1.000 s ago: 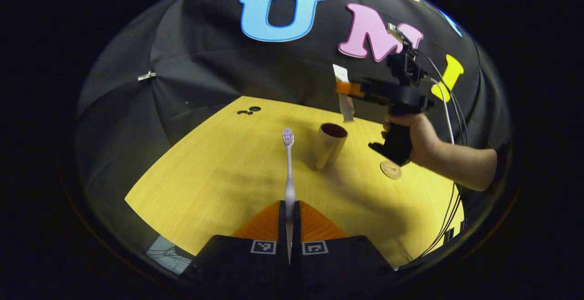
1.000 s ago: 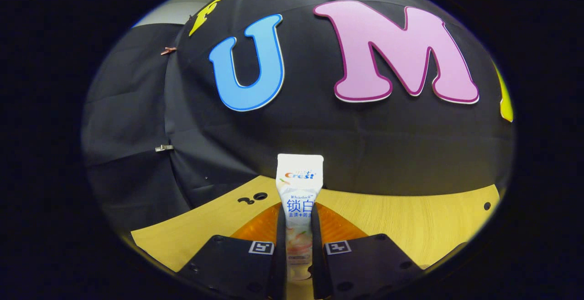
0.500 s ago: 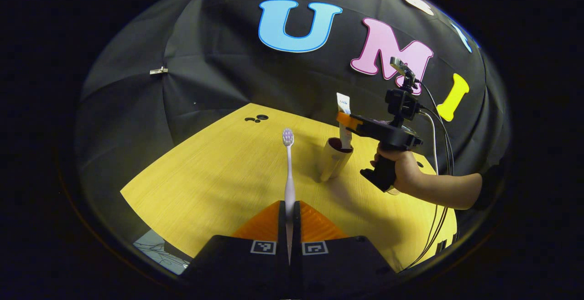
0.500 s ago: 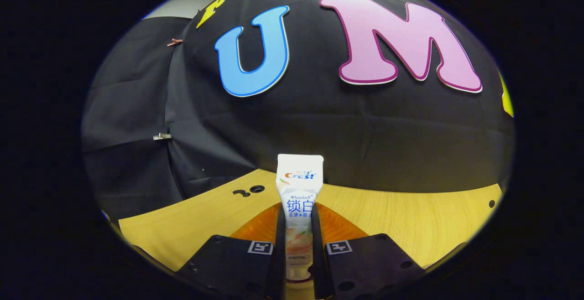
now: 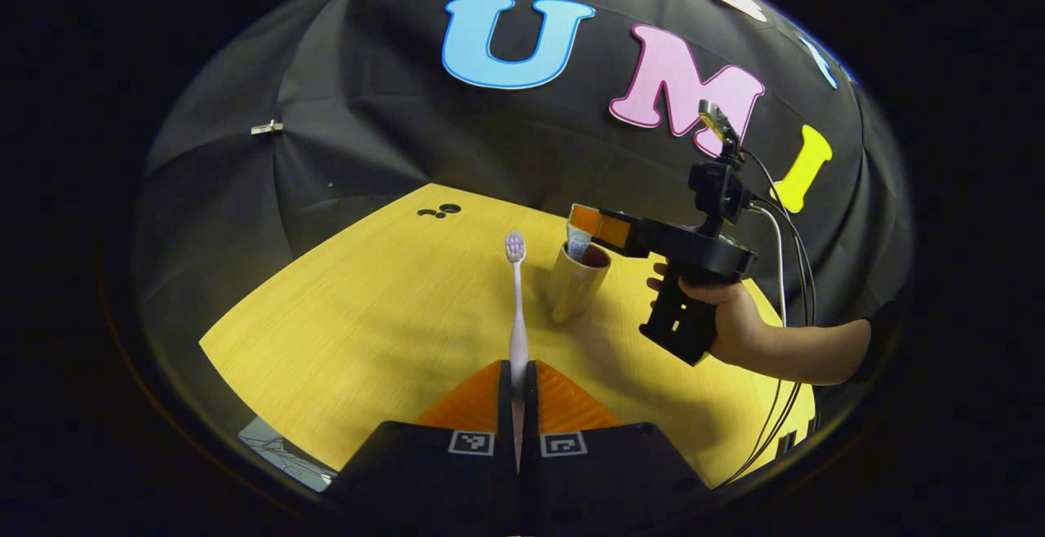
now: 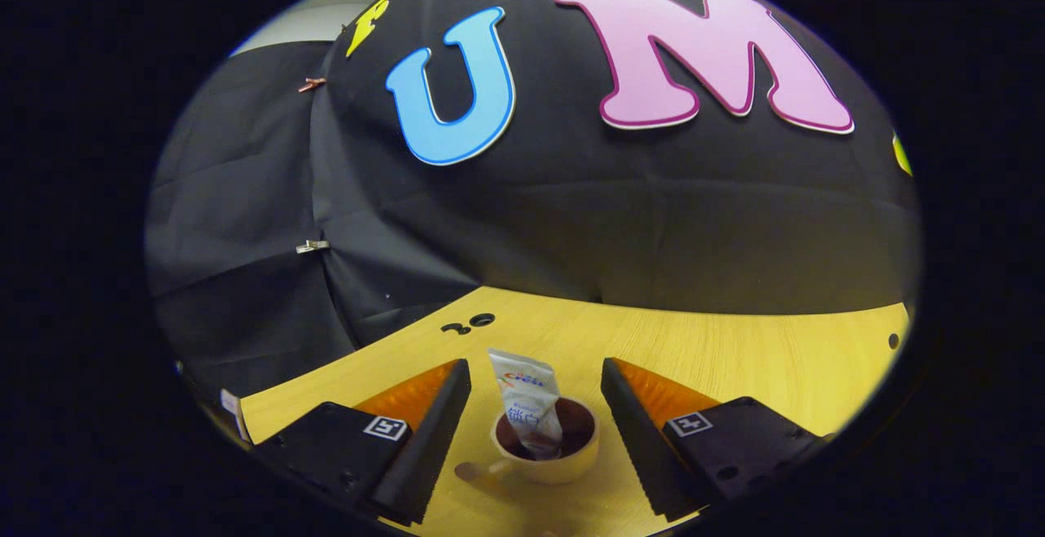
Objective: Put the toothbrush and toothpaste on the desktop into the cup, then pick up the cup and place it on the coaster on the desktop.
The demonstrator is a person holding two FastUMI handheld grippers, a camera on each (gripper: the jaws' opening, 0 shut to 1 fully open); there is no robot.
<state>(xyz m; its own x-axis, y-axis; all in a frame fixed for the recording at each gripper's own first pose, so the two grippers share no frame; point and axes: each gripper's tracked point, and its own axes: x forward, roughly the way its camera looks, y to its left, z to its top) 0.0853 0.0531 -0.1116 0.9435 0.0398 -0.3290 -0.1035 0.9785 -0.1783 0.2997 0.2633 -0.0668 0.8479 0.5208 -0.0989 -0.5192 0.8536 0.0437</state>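
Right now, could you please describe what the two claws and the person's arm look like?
Each claw has a black body with a square black-and-white marker on each finger base, seen on the left claw and the right claw. The right claw also has a black pistol handle, trailing cables and a small top-mounted device. The forearm is bare.

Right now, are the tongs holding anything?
Left tongs pinch the toothbrush by its handle. Right tongs are open; toothpaste stands in the cup.

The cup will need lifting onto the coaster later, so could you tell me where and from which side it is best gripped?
Grip the cup across its upper wall, just under the rim, coming in level from the side. It stands upright on the desktop, and the toothpaste sticks out of its mouth, so a descent from above would likely hit the tube. The open right tool already straddles it.
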